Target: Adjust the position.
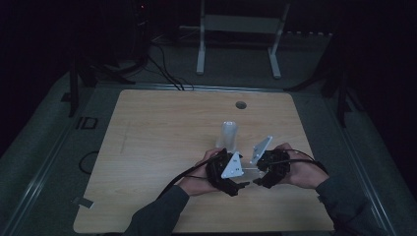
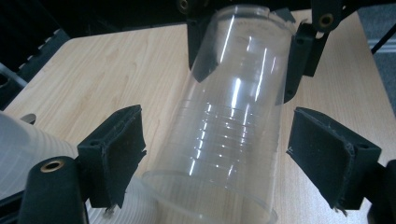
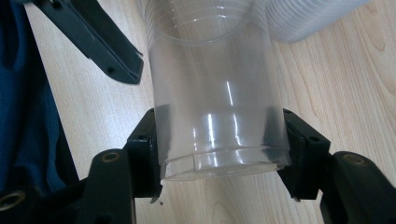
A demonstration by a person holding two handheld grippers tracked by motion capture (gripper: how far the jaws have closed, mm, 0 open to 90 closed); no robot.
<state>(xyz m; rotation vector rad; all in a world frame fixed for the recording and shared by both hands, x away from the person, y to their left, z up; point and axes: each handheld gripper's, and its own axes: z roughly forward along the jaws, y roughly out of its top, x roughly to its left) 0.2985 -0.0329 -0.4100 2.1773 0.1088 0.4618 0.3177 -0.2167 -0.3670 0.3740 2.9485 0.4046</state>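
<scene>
Table (image 1: 147, 147) lies bare and wide around both hands, edges well off, with a stack of cups (image 1: 229, 135) just beyond them. The clear cup (image 3: 217, 107) is pinched at its base by the right gripper (image 3: 219, 144); the left gripper (image 2: 215, 154) stands spread around its rim, so handover looks nearly done, setting down left

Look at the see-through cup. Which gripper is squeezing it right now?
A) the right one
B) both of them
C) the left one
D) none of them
A: the right gripper presses both pads on the clear cup near its base, while the left gripper stands open around it.
</scene>
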